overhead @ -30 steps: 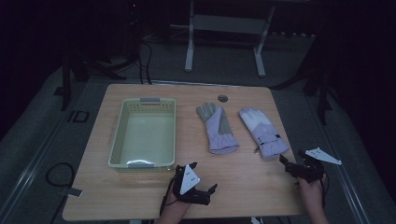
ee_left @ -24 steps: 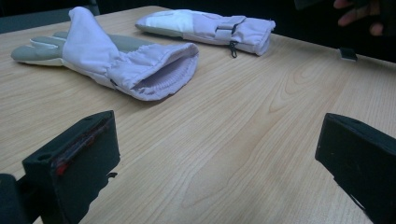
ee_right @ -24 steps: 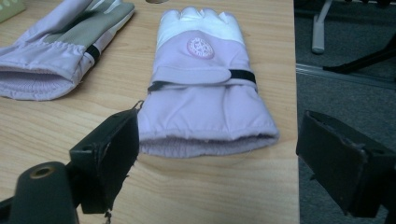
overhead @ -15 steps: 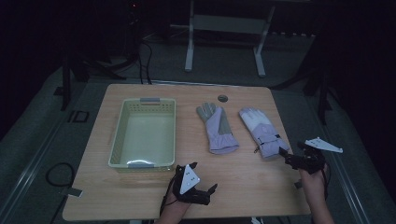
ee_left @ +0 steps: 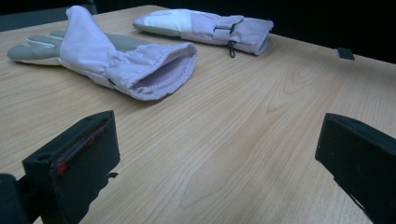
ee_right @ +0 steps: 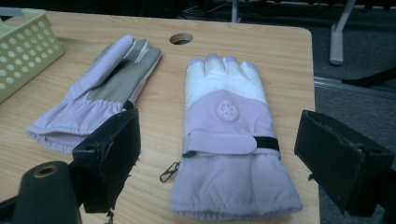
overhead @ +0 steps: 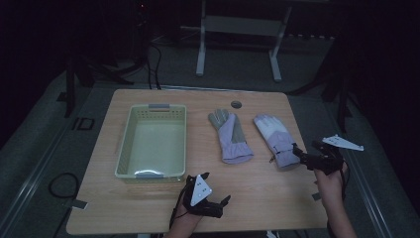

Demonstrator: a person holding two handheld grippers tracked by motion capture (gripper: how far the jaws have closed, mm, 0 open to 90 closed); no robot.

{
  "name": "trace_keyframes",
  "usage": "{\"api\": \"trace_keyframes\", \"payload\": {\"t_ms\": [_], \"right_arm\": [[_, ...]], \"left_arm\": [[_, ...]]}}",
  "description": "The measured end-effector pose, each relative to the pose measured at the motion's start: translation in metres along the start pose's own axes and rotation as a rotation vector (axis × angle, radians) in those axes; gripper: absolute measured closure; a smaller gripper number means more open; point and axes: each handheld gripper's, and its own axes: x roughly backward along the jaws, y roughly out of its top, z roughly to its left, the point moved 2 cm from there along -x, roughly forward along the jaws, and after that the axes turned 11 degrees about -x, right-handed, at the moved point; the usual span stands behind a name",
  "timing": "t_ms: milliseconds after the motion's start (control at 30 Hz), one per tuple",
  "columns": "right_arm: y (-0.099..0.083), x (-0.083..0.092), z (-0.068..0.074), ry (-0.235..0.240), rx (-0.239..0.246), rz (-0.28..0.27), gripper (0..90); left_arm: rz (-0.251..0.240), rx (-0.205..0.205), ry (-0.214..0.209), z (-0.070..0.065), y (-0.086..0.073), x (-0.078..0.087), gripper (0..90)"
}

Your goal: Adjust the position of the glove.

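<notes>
Right gripper view: glove (ee_right: 229, 154) cuff between spread fingers (ee_right: 109, 154).

From the high view we look forward and down on the whole desk (overhead: 148, 208). The left gripper view sits low, near the wood, facing both gloves. The right gripper view looks closely down on the right glove (ee_right: 229, 154). All three share the gloves.
</notes>
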Motion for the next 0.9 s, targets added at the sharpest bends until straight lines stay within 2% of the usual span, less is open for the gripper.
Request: {"api": "trace_keyframes", "payload": {"t_ms": [67, 100, 133, 167, 333, 600, 833, 900], "right_arm": [[0.001, -0.001, 0.002, 0.002, 0.002, 0.008, 14.5], [0.005, -0.005, 0.006, 0.016, -0.001, 0.051, 13.2], [0.005, -0.005, 0.006, 0.016, -0.001, 0.051, 13.2], [0.007, -0.009, 0.011, -0.006, 0.008, 0.059, 12.4], [0.012, -0.014, 0.019, -0.005, 0.010, 0.040, 11.7], [0.024, -0.027, 0.041, 0.029, 0.013, 0.030, 11.7], [0.031, -0.044, 0.059, 0.060, 0.041, 0.078, 11.8], [0.032, -0.048, 0.064, 0.064, 0.048, 0.077, 13.3]], "left_arm": [[0.000, 0.002, -0.002, 0.000, 0.000, 0.000, 0.0], [0.001, 0.002, -0.004, 0.000, 0.000, 0.000, 0.0], [0.001, 0.000, -0.004, 0.000, 0.000, 0.000, 0.0], [0.001, -0.003, -0.004, 0.000, 0.000, 0.000, 0.0], [0.000, -0.004, -0.004, 0.000, 0.000, 0.000, 0.0], [-0.001, -0.004, -0.005, -0.001, 0.000, 0.000, 0.0], [-0.002, -0.006, -0.006, -0.001, 0.000, 0.000, 0.0], [-0.003, -0.006, -0.007, -0.001, 0.000, 0.000, 0.0]]}}
